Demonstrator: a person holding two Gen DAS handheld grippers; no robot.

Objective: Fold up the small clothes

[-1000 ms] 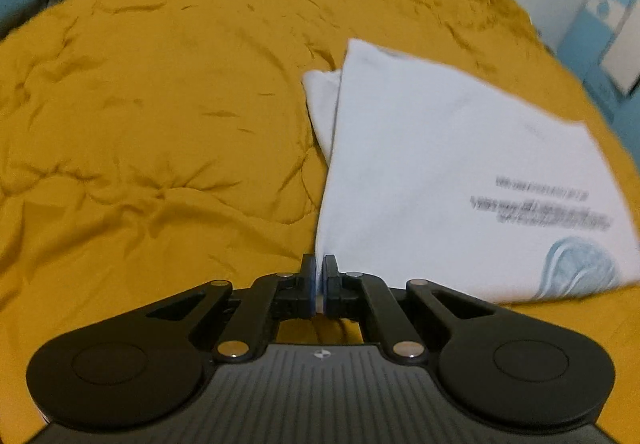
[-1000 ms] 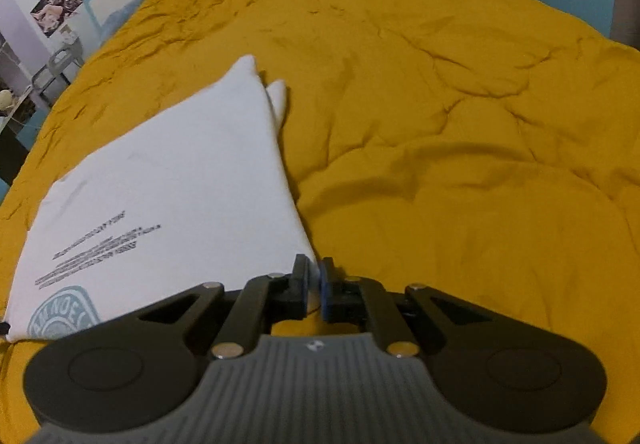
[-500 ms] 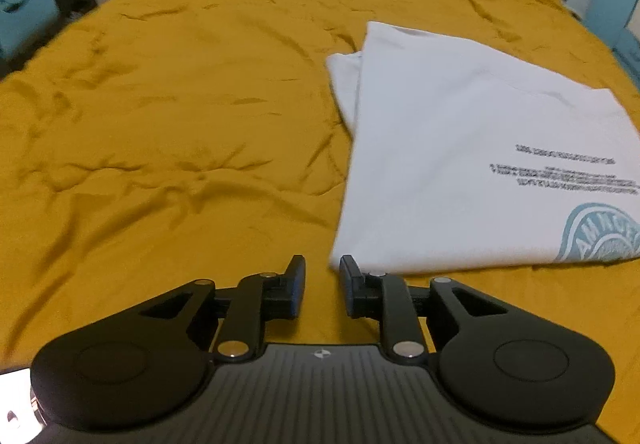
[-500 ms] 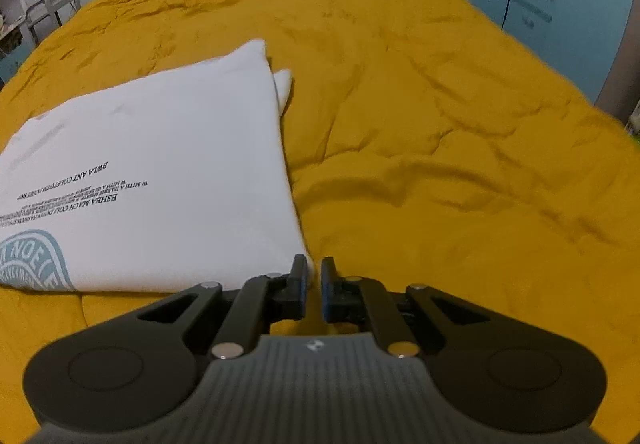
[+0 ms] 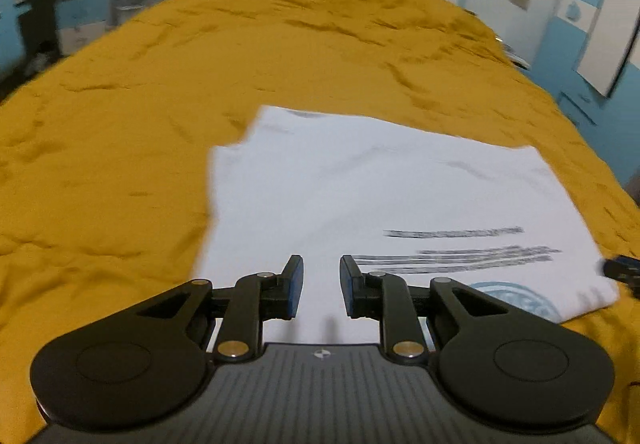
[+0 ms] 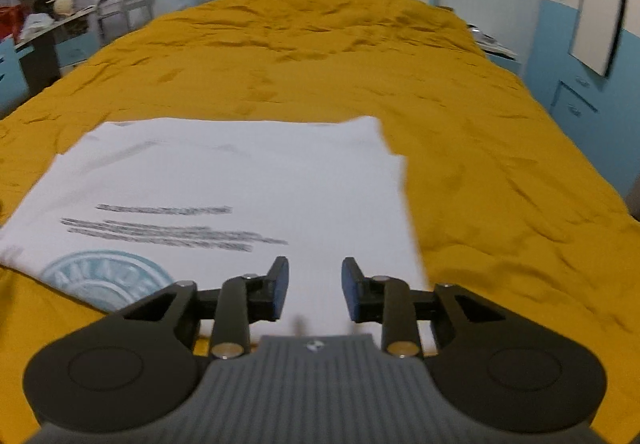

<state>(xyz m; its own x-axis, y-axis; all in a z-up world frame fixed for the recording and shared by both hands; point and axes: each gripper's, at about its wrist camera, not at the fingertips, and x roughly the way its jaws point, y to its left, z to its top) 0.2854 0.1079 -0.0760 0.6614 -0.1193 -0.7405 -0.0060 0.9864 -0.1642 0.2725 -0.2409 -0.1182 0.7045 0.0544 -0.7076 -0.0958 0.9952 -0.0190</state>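
Left wrist view: the left tool is spread and empty over the folded white T-shirt, which lies ahead on the yellow bedspread.

Right wrist view: the right tool is spread and empty, T-shirt ahead-left. Probably light and limp; pinch a near corner.

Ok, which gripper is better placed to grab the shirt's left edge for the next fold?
Probably left: the left gripper hangs open above the shirt near that edge; right gripper is opposite.

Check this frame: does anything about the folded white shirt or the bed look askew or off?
Minor only: the white shirt lies folded flat on the yellow bedspread, but an under layer pokes out at its far right corner, so the edges don't line up. Nothing looks spilled or damaged.
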